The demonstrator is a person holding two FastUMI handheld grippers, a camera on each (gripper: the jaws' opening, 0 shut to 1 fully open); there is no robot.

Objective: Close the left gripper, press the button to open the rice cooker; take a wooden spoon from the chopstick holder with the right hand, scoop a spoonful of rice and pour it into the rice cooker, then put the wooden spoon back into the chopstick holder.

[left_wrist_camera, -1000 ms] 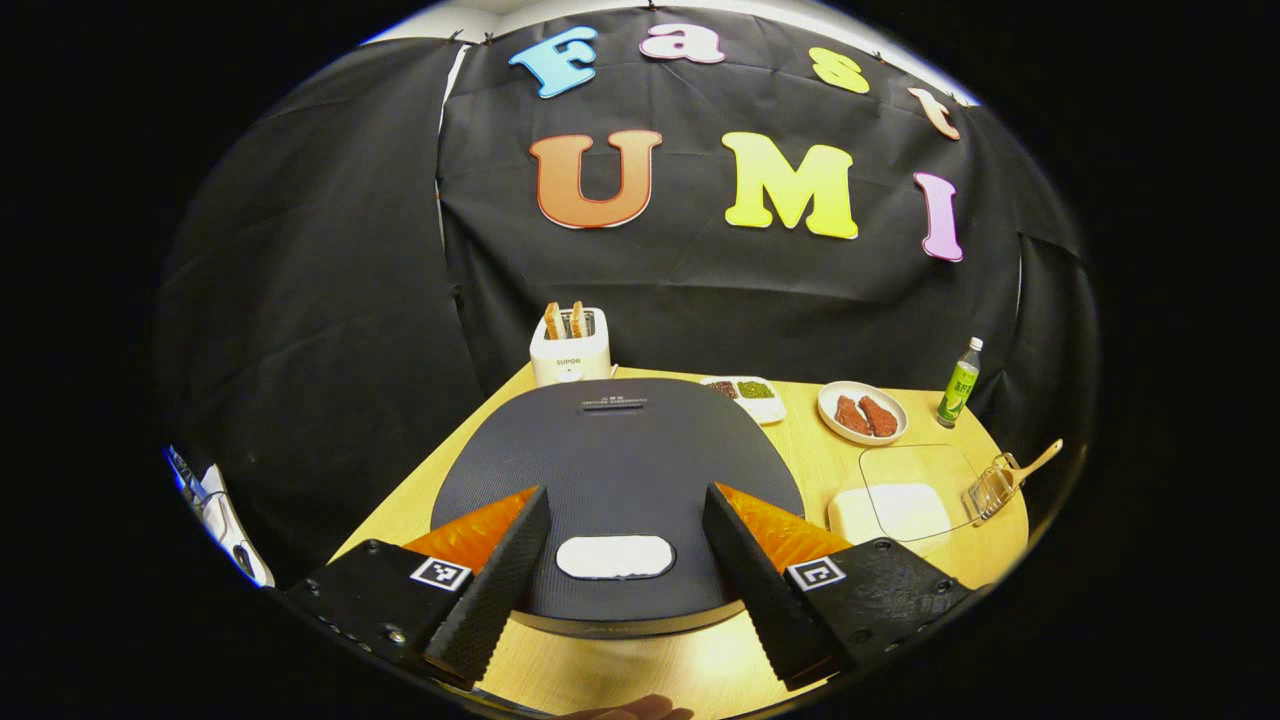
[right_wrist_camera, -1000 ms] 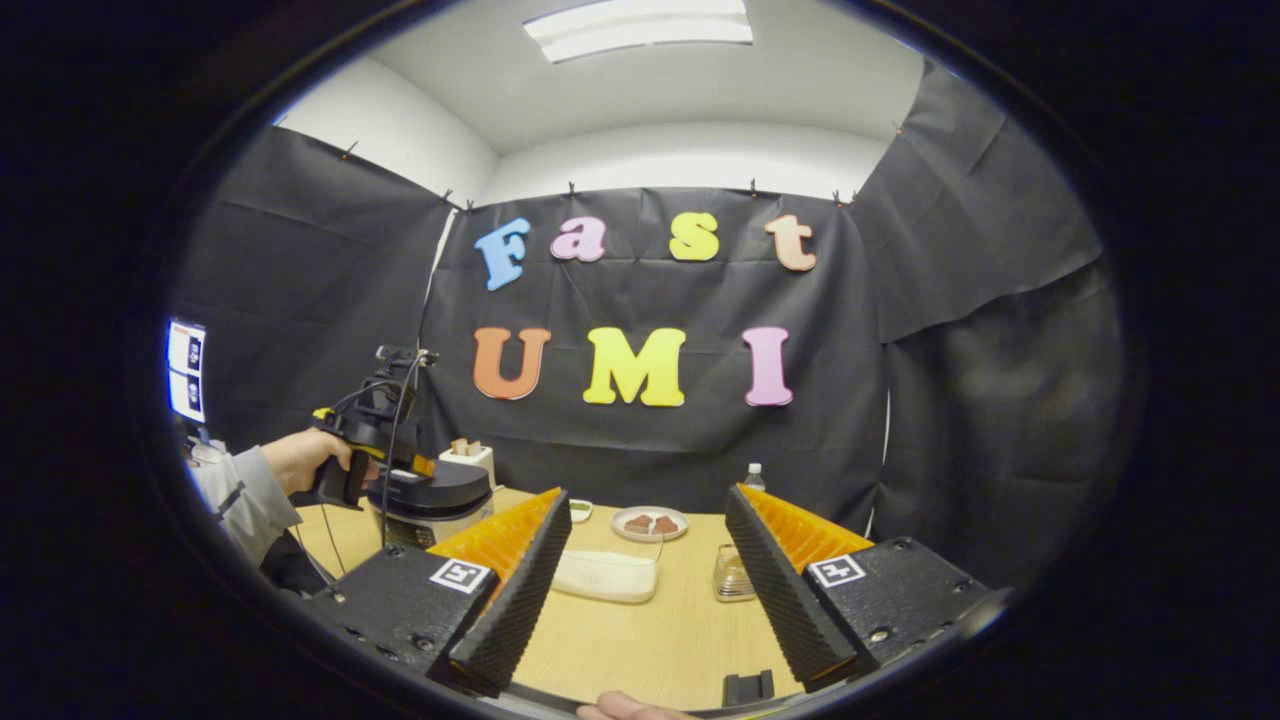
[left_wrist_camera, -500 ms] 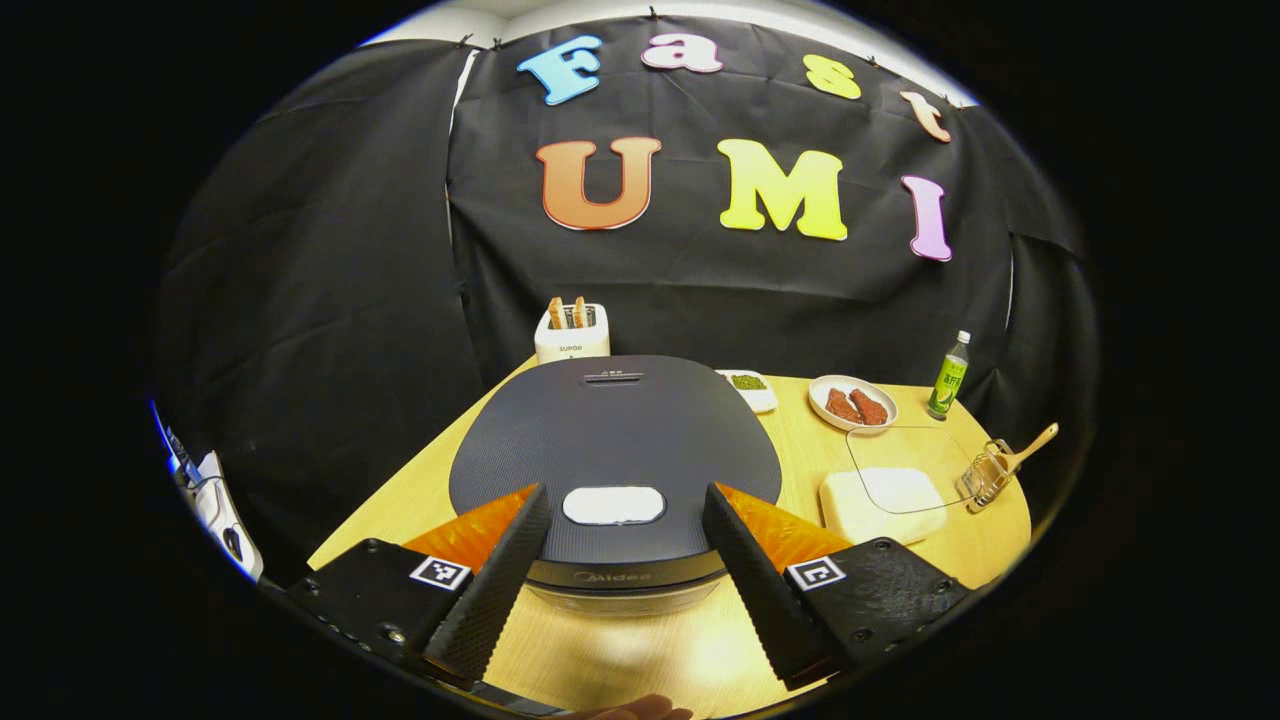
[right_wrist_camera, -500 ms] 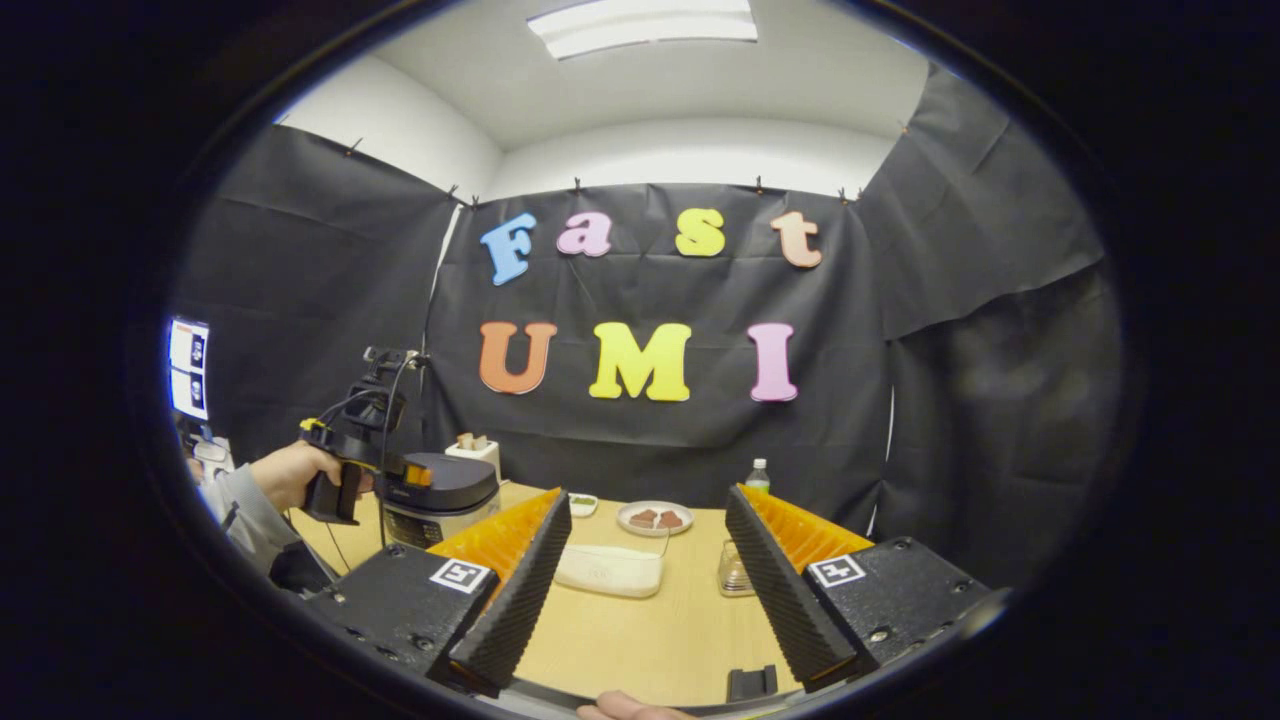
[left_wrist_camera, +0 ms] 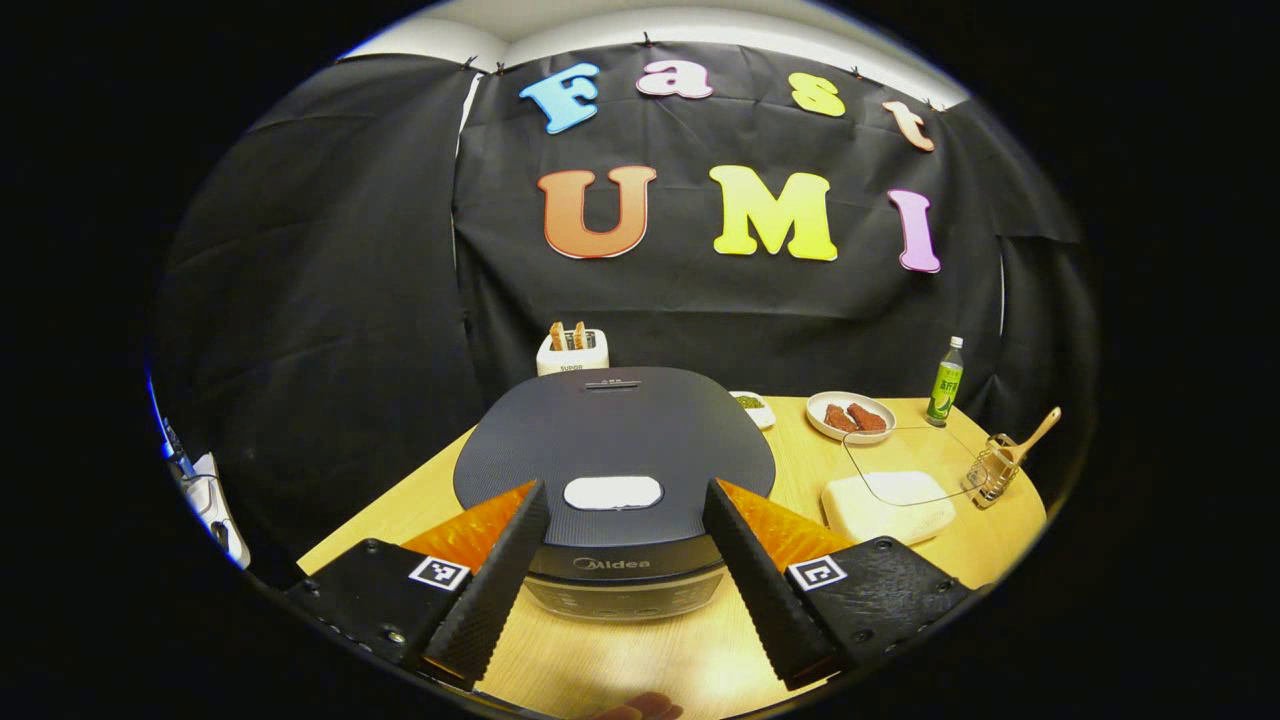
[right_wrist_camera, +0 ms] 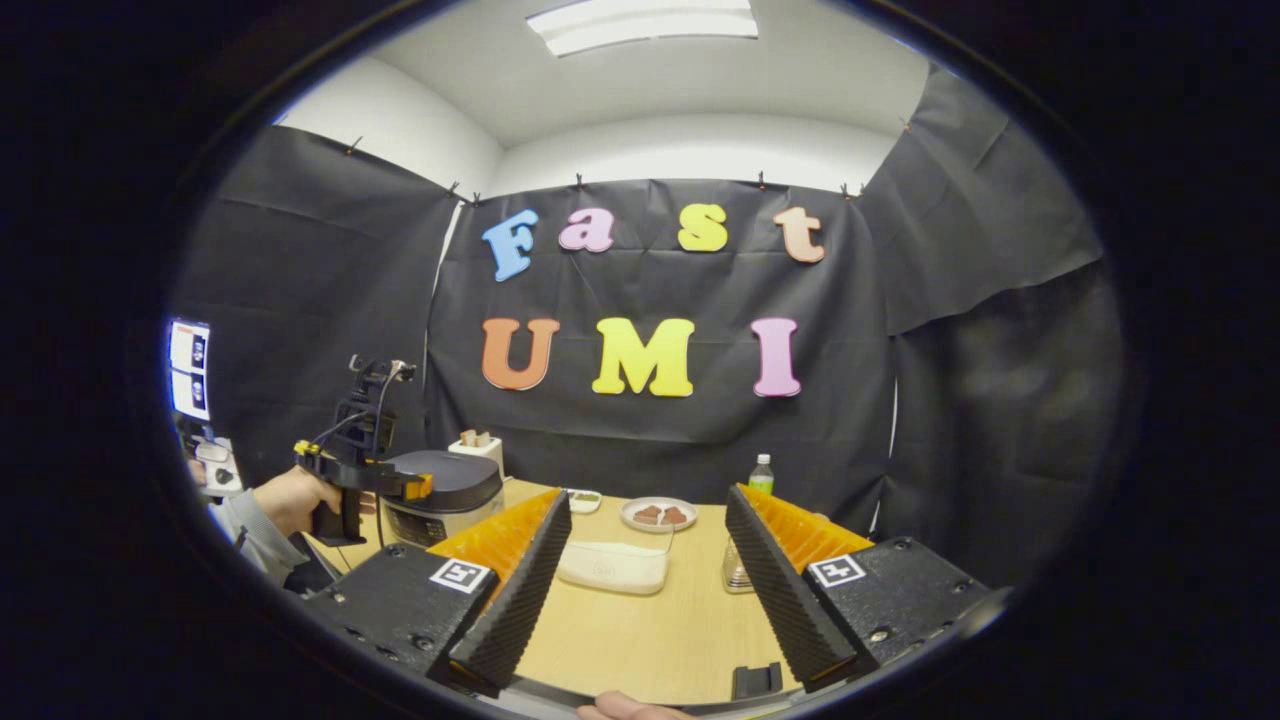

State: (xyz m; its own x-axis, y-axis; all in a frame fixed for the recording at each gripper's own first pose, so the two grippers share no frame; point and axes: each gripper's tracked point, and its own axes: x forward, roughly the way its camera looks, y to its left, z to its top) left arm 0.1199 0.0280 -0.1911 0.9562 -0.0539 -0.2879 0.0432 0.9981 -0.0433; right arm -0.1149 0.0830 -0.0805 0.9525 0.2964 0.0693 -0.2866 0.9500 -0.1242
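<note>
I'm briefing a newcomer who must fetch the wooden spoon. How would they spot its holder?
Start at the big dark rice cooker on the wooden table. Pass the clear rice box to the small see-through chopstick holder. It alone has a wooden spoon sticking out.

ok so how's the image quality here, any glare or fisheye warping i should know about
Left gripper view: sharp, with a soft glare patch on the table in front of the rice cooker, and table edges bowed by the fisheye. Right gripper view: the ceiling light is blown out, and the booth walls curve strongly toward the rim.
</note>
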